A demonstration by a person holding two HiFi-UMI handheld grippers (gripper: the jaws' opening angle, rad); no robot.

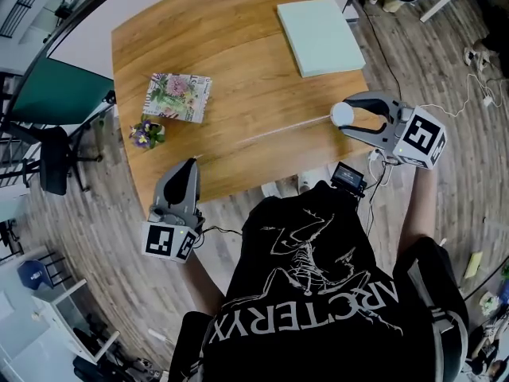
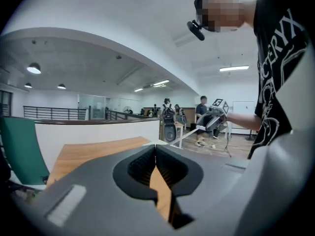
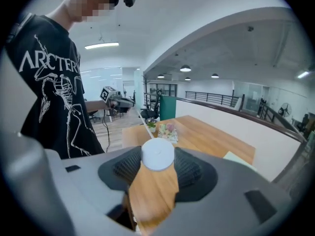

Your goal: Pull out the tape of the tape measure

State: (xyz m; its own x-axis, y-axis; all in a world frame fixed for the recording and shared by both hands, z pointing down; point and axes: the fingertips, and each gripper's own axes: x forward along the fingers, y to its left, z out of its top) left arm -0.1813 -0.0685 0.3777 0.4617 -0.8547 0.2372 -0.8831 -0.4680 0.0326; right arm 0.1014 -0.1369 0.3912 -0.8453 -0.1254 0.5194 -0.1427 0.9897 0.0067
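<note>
A round white tape measure [image 1: 343, 113] sits between the jaws of my right gripper [image 1: 341, 117], over the right front edge of the wooden table [image 1: 238, 62]. In the right gripper view the case [image 3: 157, 154] is pinched between the ribbed pads [image 3: 194, 170]. A thin white tape [image 1: 262, 134] runs from it leftward across the table's front to my left gripper [image 1: 192, 162], which is shut on the tape's end. In the left gripper view the jaws meet at the tape tip [image 2: 156, 143], and the tape [image 2: 187, 134] stretches off to the far gripper.
On the table lie a pale green pad [image 1: 320, 36] at the back right, a floral box [image 1: 177, 96] at the left and a small flower pot [image 1: 146, 133] by the left edge. A black chair [image 1: 54, 159] stands left of the table. Cables trail on the floor at right.
</note>
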